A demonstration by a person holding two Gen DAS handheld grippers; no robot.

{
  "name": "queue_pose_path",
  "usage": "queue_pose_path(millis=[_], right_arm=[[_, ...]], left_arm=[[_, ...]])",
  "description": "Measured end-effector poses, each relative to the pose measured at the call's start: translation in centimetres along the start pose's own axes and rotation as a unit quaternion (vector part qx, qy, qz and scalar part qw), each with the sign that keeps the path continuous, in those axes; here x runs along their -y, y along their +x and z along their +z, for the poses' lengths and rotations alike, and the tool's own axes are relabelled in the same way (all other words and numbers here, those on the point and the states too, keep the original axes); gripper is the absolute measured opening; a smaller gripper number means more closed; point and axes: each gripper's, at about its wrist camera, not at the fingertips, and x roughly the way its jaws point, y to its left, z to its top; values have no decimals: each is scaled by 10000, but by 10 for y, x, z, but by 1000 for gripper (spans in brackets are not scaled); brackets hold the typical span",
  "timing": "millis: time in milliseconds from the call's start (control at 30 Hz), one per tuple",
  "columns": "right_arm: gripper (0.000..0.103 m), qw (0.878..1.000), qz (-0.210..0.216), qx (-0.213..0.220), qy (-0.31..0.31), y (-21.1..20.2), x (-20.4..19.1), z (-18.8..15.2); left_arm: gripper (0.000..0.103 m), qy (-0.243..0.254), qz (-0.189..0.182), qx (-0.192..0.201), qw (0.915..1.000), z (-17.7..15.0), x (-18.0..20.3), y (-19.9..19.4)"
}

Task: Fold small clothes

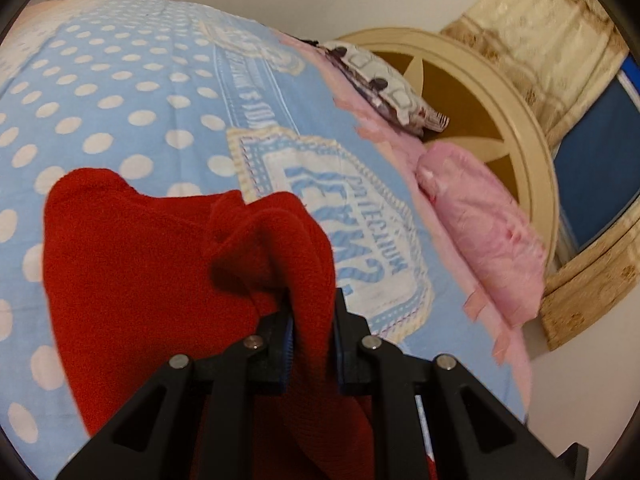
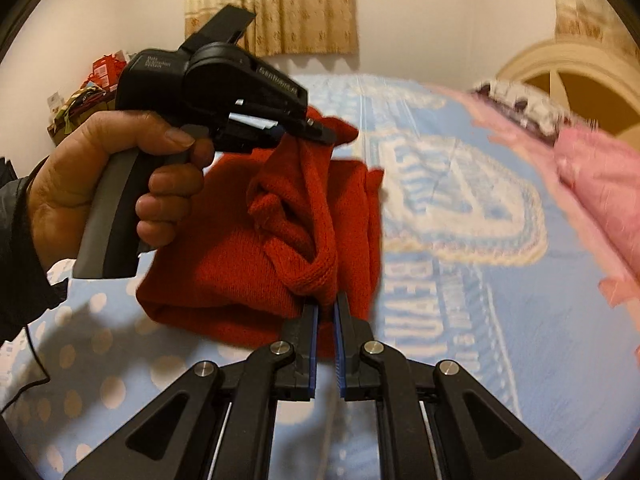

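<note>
A small red knitted garment (image 1: pixel 132 288) hangs bunched above the blue dotted bedspread (image 1: pixel 120 92). In the left wrist view my left gripper (image 1: pixel 312 300) is shut on a thick fold of the red knit, which drapes down between its fingers. In the right wrist view my right gripper (image 2: pixel 326 304) is shut on another edge of the red garment (image 2: pixel 240 256). The left gripper (image 2: pixel 316 132) also shows there at upper left, held by a hand (image 2: pixel 100 184), clamping the garment's far edge. The cloth sags in folds between the two grips.
A pink pillow (image 1: pixel 484 236) and a patterned pillow (image 1: pixel 384 84) lie along the bed's right side by a round cream headboard (image 1: pixel 516 120). Curtains (image 2: pixel 272 4) hang on the far wall. Cluttered items (image 2: pixel 88 88) sit at the far left.
</note>
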Motion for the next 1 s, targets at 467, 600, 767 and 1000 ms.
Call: queue_pose_path(millis=[467,600,767,1000], right_arm=[[6,9964,384,-491,579,4,31,-17],[7,9950,577,-528,629,-5,32,-22],[43,9935,663,-309,869,-20,43,-21],[57,9893,751,-283,1218,-11,50,2]], left_arm=[[54,1189,747,262,9897,-23,31,-33],[56,1539,991,389,9823,-56,25,-62],[65,2071,1063,356,9719,-119,25,-89],[66,2846,1487,352,9464,-158,40,-83]])
